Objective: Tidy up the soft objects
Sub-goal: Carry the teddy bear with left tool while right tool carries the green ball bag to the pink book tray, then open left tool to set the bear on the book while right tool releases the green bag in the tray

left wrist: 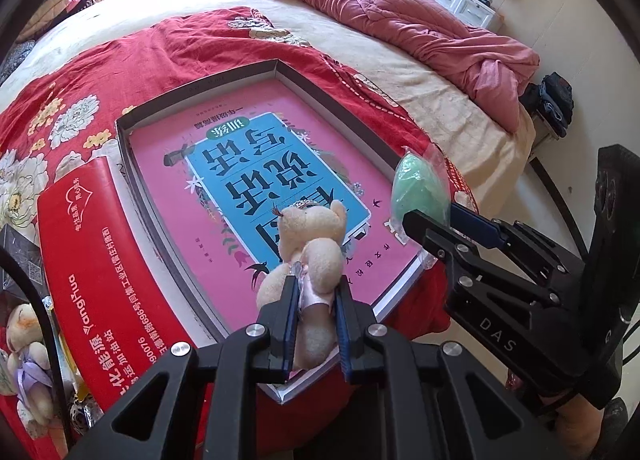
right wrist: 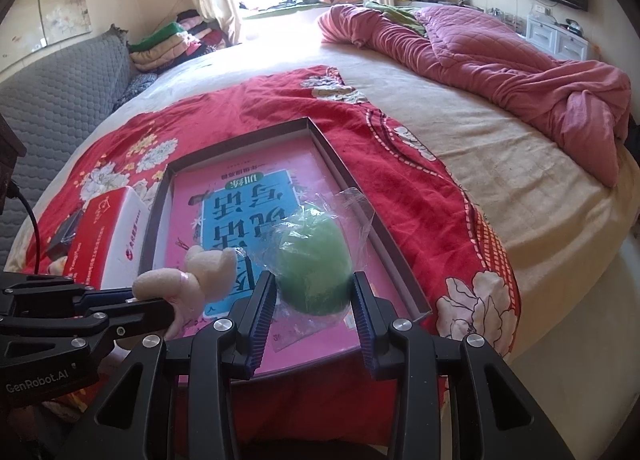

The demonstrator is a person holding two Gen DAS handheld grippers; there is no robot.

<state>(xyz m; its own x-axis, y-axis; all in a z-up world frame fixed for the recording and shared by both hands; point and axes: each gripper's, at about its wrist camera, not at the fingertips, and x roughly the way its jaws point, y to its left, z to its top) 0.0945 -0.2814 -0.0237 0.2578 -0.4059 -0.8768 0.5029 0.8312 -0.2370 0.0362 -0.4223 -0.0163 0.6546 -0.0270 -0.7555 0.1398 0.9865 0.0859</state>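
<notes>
Both toys hang over the tray: the left gripper pinches the teddy bear, the right gripper clasps the bagged green sponge at three o'clock of it; lowering and letting go come next.

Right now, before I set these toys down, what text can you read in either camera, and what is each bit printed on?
"DAS": on the right gripper body.
"GenRobot.AI": on the left gripper body.
"YangHua" and "90076": on the red box; its Chinese lines are legible but sideways.
Pink book in the tray: large Chinese title, upside down; small print is blurred.
</notes>
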